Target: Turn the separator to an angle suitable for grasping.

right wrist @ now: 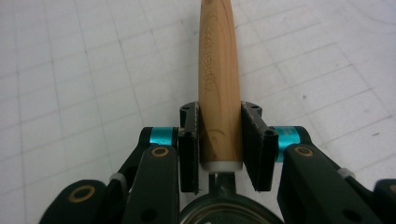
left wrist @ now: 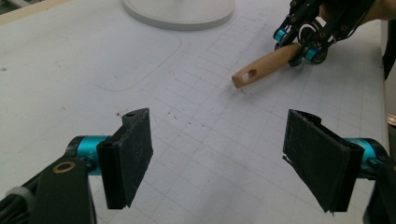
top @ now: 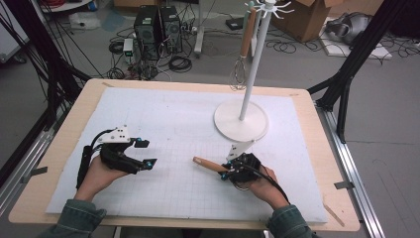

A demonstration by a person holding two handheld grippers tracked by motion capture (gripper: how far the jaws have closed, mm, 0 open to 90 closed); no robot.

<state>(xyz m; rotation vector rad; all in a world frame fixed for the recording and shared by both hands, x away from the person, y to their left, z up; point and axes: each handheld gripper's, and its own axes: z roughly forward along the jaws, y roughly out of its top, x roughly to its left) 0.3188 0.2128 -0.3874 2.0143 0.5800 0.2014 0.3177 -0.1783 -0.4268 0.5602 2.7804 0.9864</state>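
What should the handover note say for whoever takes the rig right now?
Right tool: shut on the wooden handle of a utensil, low over the white mat.
Left tool: open, holding nothing, over the mat's left part.
Stand: upright at the mat's far right, a whisk hanging from it.
Done: utensil gripped.
Probably left: hang it on the stand by the hole in its handle end.

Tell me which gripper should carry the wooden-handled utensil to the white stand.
Right. The right gripper is shut on the wooden handle and sits nearer the white stand. The left gripper is open, holding nothing, and farther from the stand.
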